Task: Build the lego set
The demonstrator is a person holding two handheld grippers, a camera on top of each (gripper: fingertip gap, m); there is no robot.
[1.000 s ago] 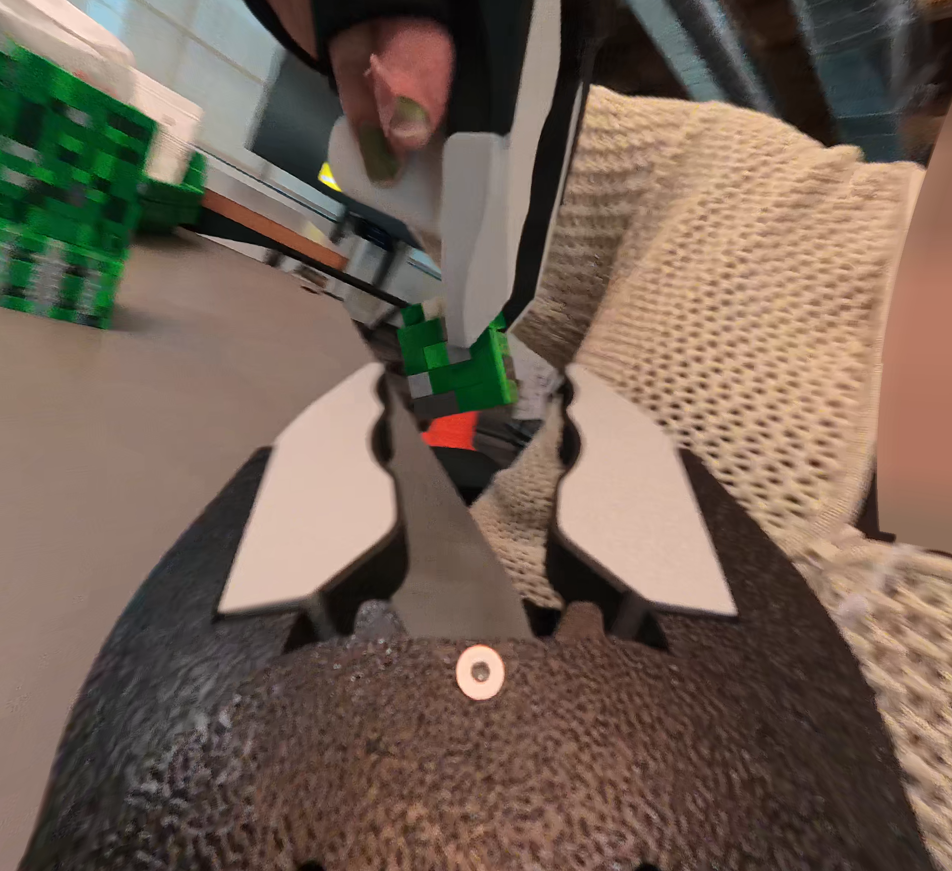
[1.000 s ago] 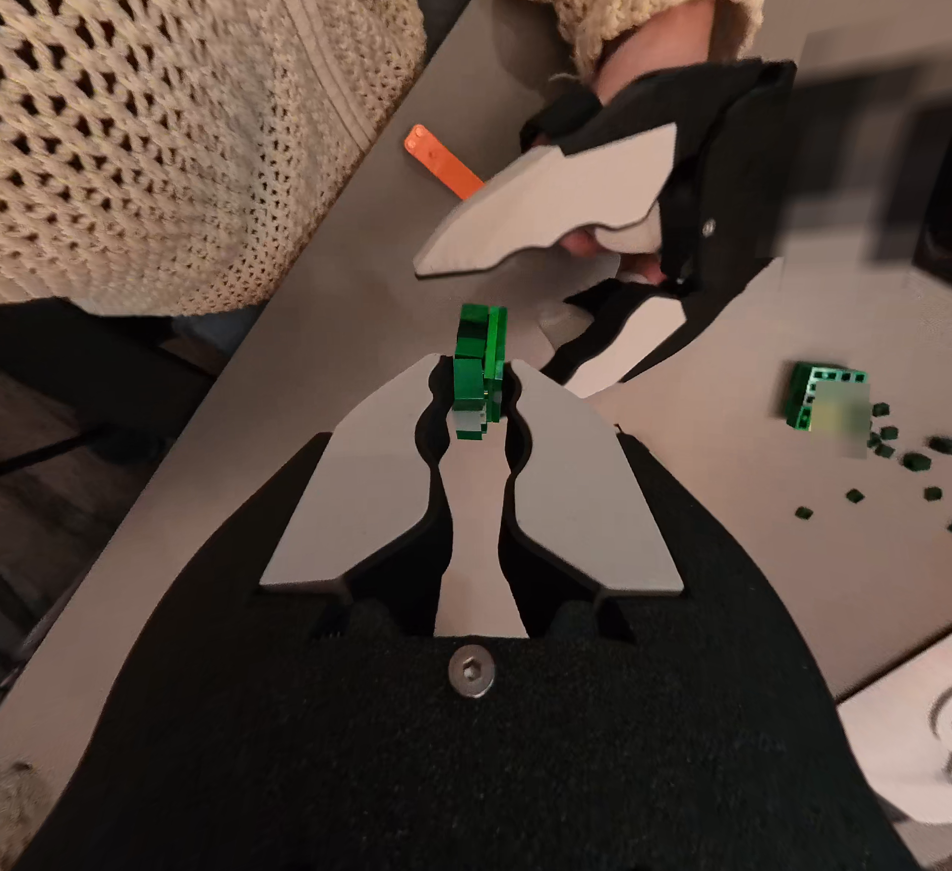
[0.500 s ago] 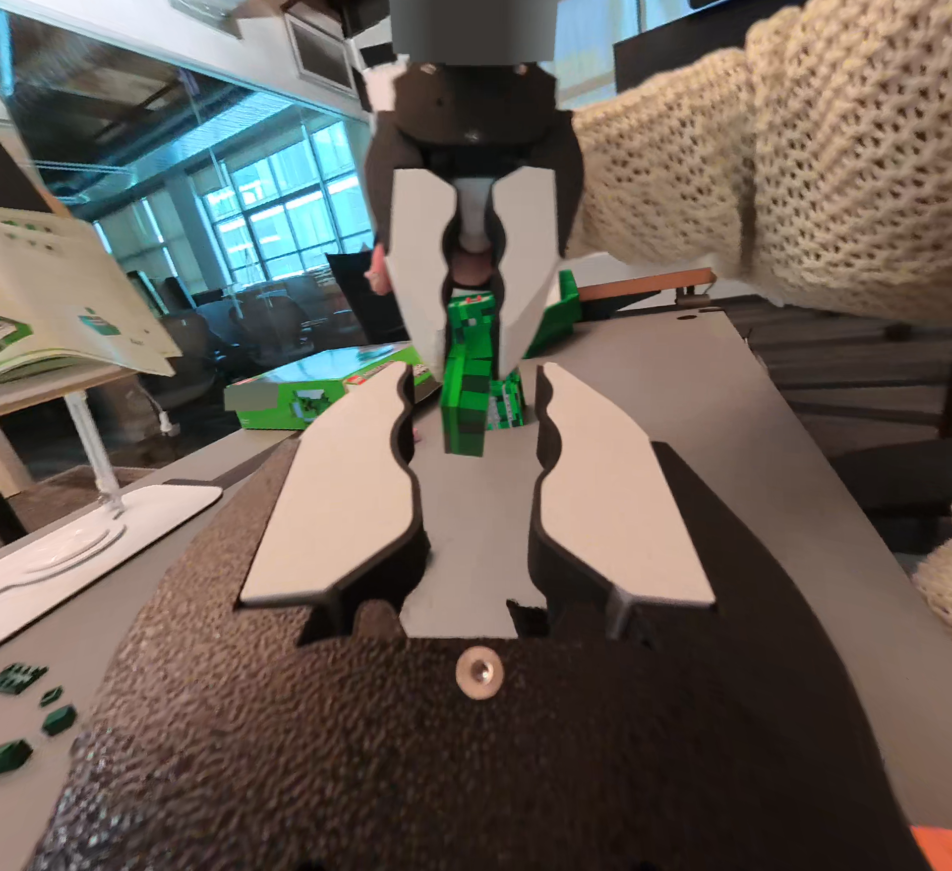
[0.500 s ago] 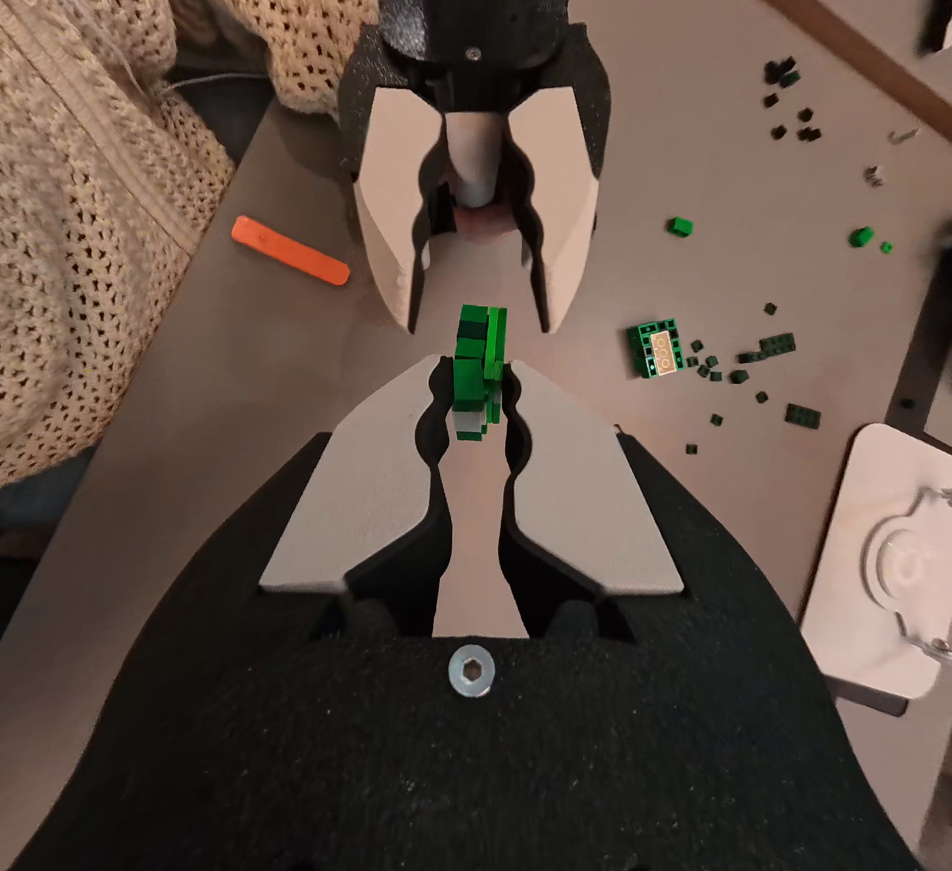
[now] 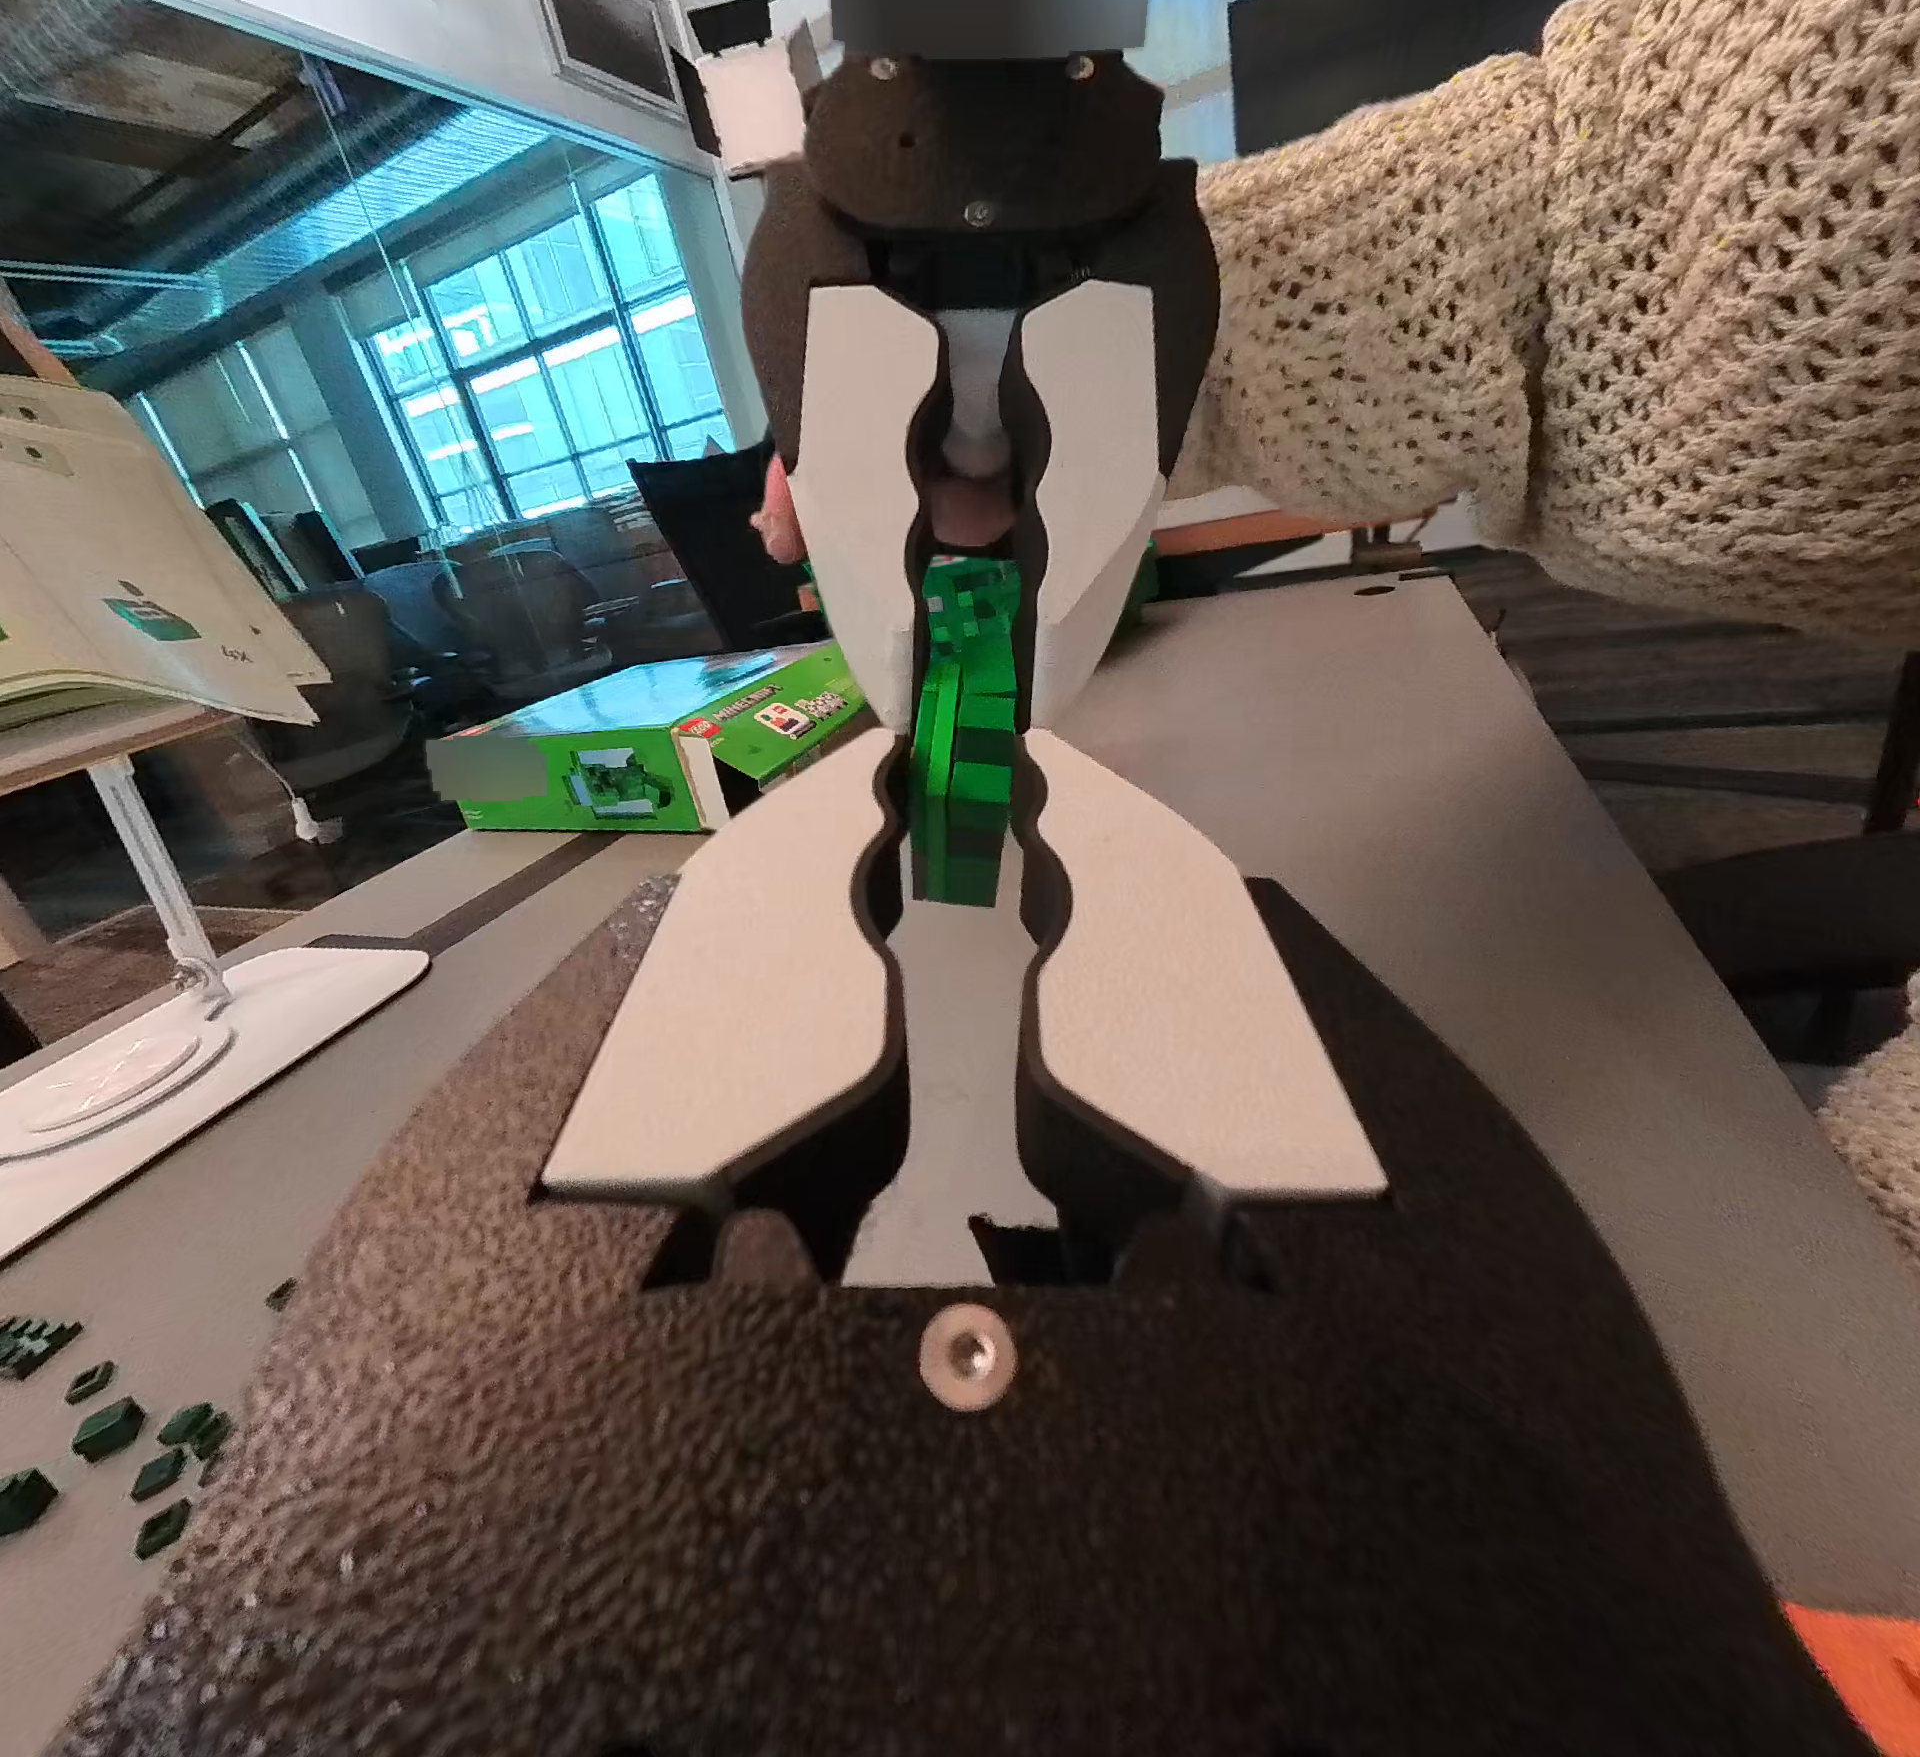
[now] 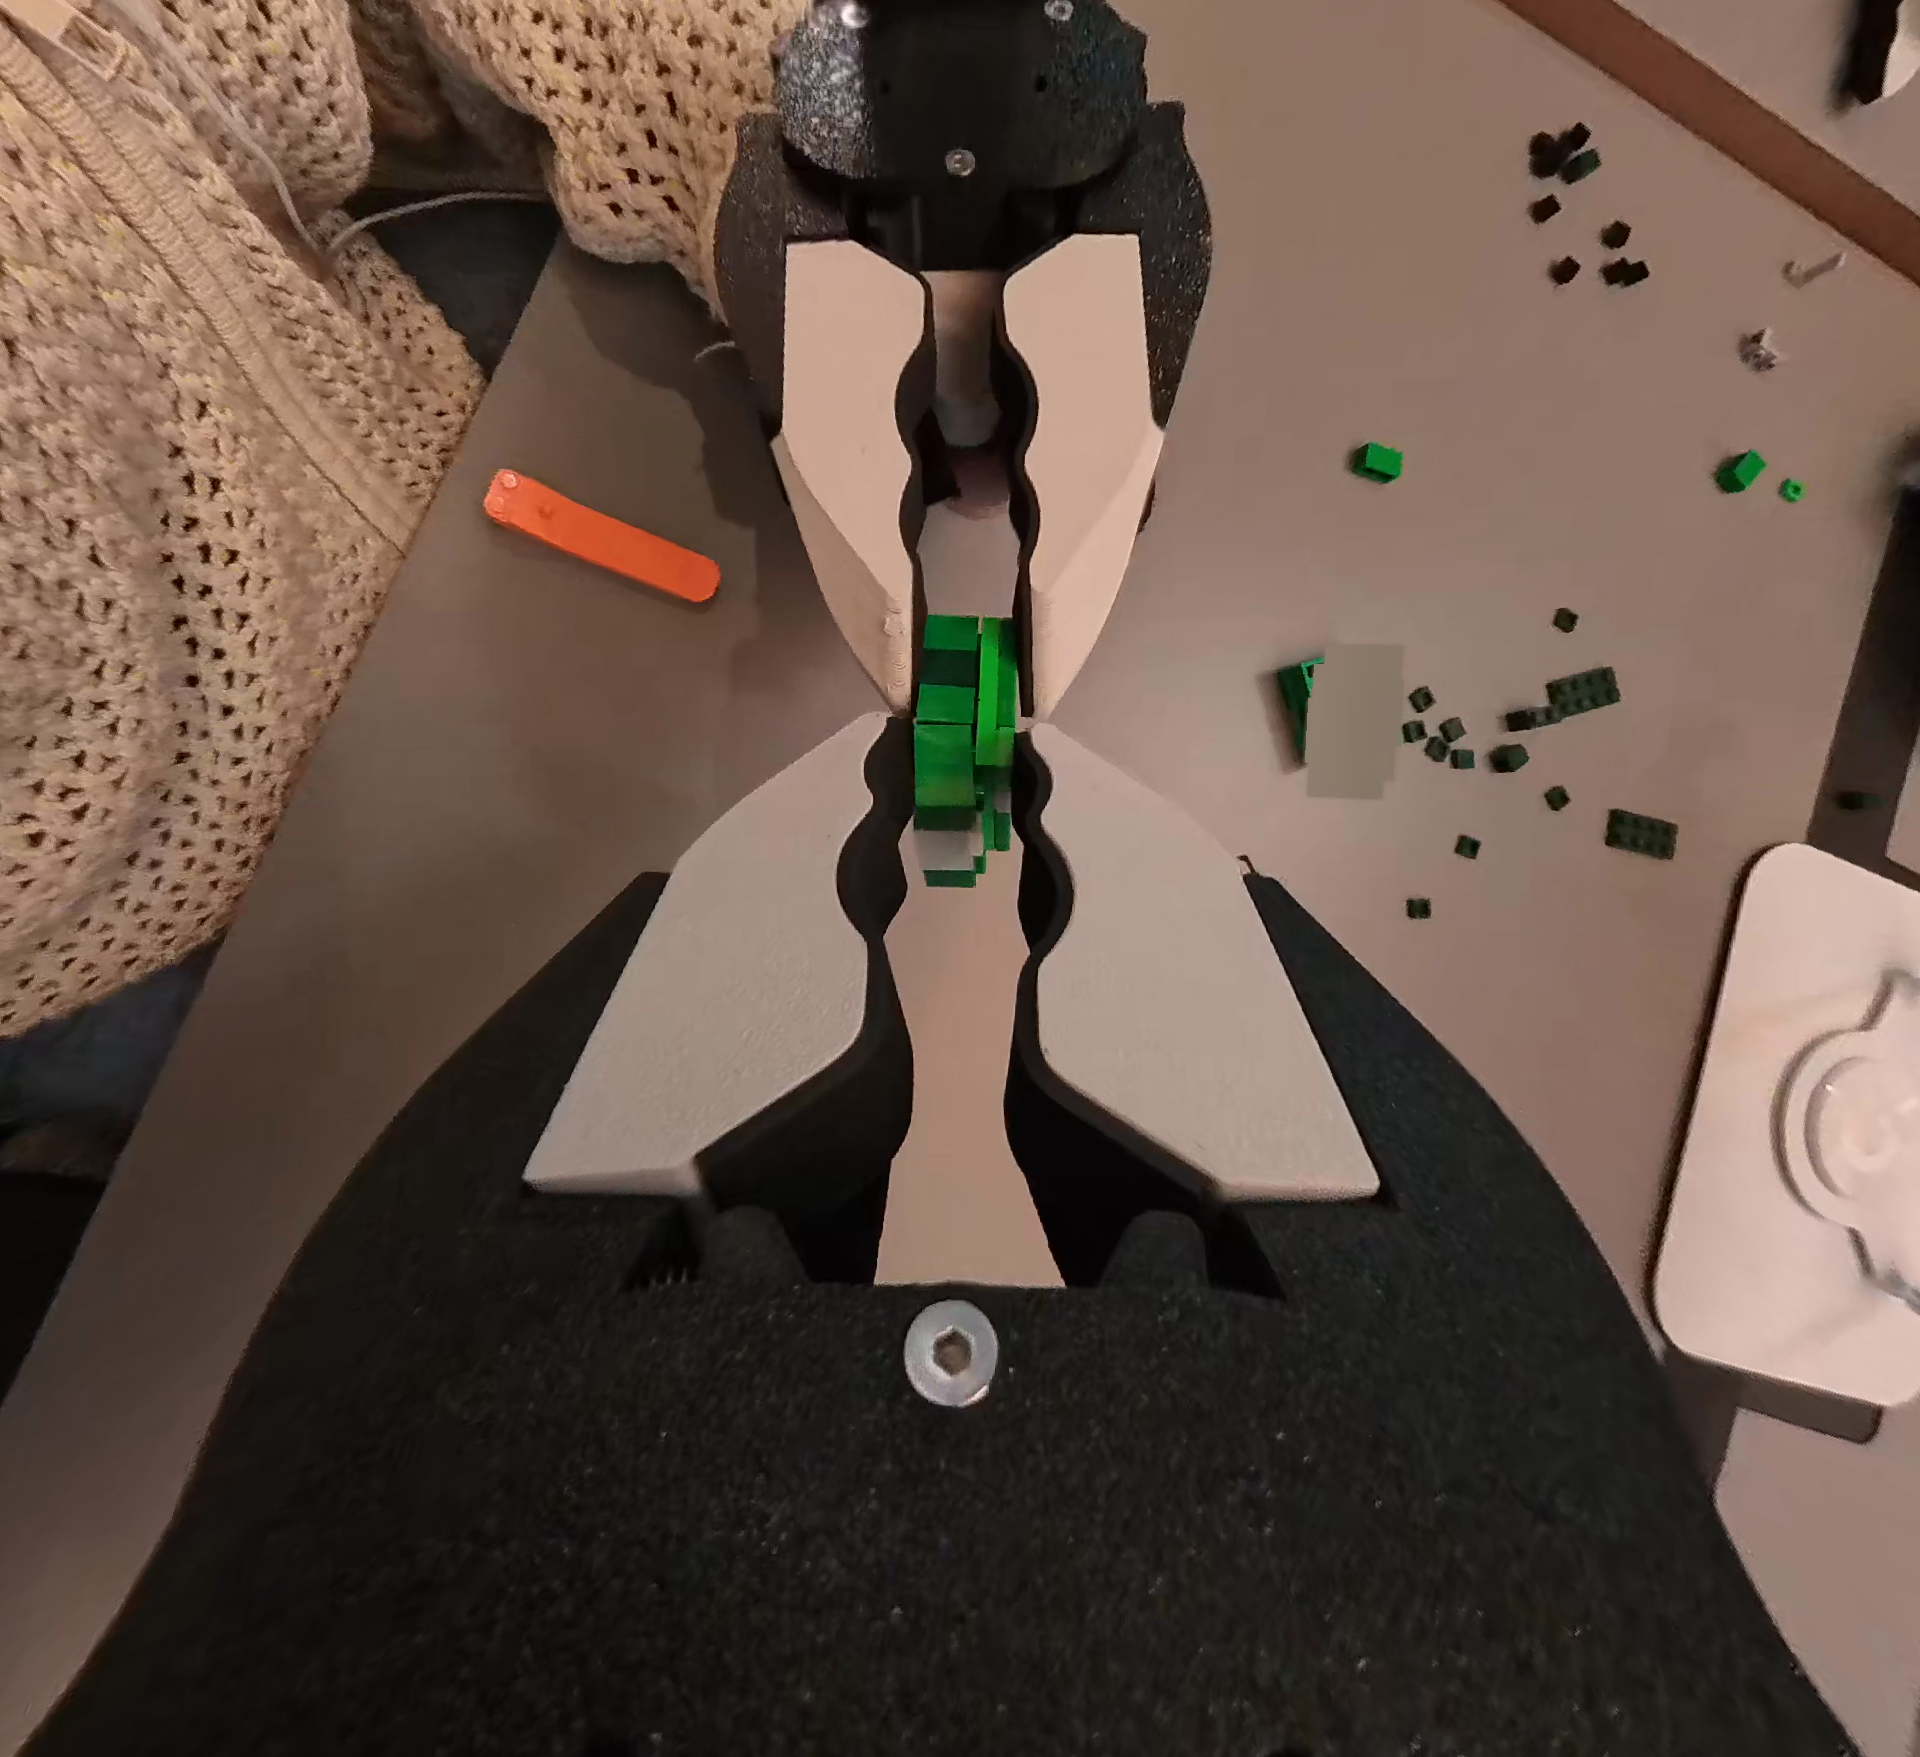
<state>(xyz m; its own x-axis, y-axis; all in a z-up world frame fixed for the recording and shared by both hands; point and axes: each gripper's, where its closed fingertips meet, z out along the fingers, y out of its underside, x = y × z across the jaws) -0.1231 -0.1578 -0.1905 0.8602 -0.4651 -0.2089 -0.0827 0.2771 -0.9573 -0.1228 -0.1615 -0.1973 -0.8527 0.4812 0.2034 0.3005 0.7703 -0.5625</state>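
A small green lego assembly (image 5: 961,824) is held in the air between both grippers, which face each other tip to tip. My left gripper (image 5: 961,741) is shut on its near end in the left wrist view. My right gripper (image 5: 966,668) comes from above and is shut on the other end. In the right wrist view the assembly (image 6: 945,772) sits in my right gripper (image 6: 956,731), with the left gripper (image 6: 964,694) clamped on its far part. The fingers hide the middle of the assembly.
An orange brick separator (image 6: 601,552) lies on the grey table (image 6: 1247,357) at the left. Several loose dark green bricks (image 6: 1558,720) and a part-built green piece (image 6: 1299,694) lie at the right. A white stand base (image 6: 1818,1136), a green box (image 5: 623,762) and a booklet (image 5: 104,585) stand nearby. My left and right fingertips are right by each other. Left tips and right tips are each some 15 cm from the orange brick separator (image 6: 601,552).
The left gripper swung round to face the right one, moved in and shut on the free end of the green assembly. The right gripper kept its hold throughout.
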